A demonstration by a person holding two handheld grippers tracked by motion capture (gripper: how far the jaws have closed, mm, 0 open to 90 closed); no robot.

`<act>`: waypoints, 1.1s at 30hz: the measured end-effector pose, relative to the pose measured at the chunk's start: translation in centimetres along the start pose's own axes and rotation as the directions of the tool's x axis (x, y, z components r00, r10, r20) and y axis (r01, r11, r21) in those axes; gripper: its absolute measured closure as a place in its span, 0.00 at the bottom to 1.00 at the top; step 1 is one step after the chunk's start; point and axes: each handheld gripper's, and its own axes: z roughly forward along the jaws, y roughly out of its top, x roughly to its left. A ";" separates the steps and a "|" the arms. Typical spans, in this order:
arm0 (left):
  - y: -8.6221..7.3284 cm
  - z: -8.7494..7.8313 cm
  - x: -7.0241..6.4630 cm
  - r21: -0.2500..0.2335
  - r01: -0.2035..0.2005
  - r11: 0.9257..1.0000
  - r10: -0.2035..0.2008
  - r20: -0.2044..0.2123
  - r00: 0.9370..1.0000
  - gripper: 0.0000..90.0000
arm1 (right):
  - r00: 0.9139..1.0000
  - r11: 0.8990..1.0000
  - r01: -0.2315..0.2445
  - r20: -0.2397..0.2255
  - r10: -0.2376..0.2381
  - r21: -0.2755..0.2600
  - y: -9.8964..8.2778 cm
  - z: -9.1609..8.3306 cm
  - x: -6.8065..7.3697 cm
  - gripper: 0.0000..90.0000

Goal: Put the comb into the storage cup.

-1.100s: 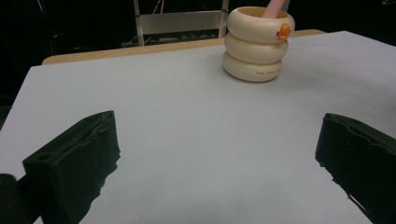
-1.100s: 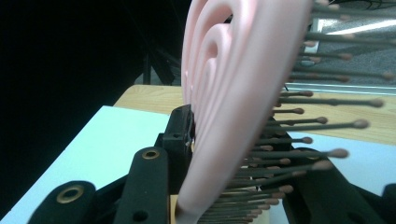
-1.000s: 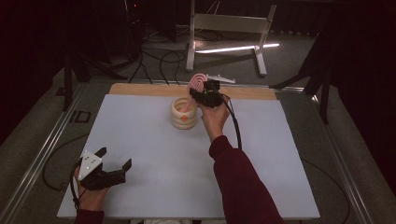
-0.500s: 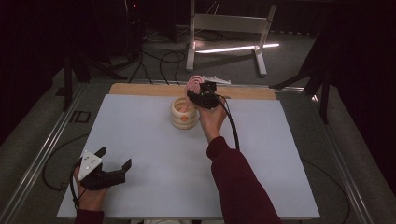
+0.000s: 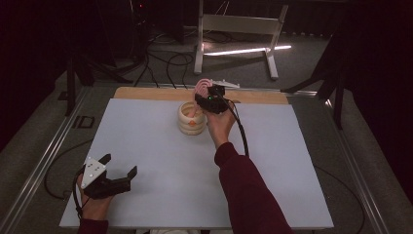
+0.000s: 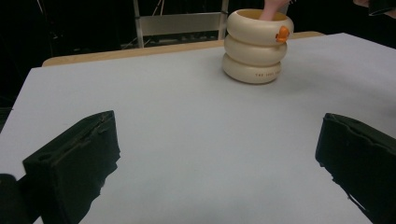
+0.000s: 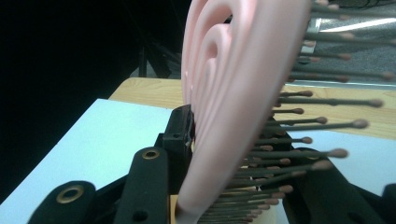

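The right gripper (image 5: 207, 95) pinched a pink plastic hairbrush (image 7: 233, 93) by its oval head, whose smooth ridged back faced one jaw and whose thin ball-tipped bristles faced the other. The brush stood nearly upright, long axis vertical, its handle pointing down into a cream holder (image 5: 191, 118) of three stacked glossy rings; the handle's lower end was hidden inside. Well nearer the person than the holder, the left gripper (image 5: 118, 171) hung spread and empty over the matte pale desk (image 5: 146, 146).
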 end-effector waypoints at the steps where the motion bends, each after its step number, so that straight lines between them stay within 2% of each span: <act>1: 0.0 0.0 0.0 -0.002 0.003 1.000 -0.003 0.000 1.000 0.00 | 1.000 1.000 -0.005 0.001 0.005 -0.002 0.0 0.0 0.0 0.71; 18: -0.1 0.2 -0.1 0.005 -0.001 1.000 0.001 0.003 1.000 0.00 | 1.000 1.000 -0.001 0.024 0.001 -0.004 -0.2 0.2 0.2 0.71; 33: -0.1 0.1 0.0 0.002 0.004 1.000 -0.004 0.001 1.000 0.00 | 1.000 1.000 -0.001 0.021 0.001 -0.004 -0.5 0.7 0.5 0.71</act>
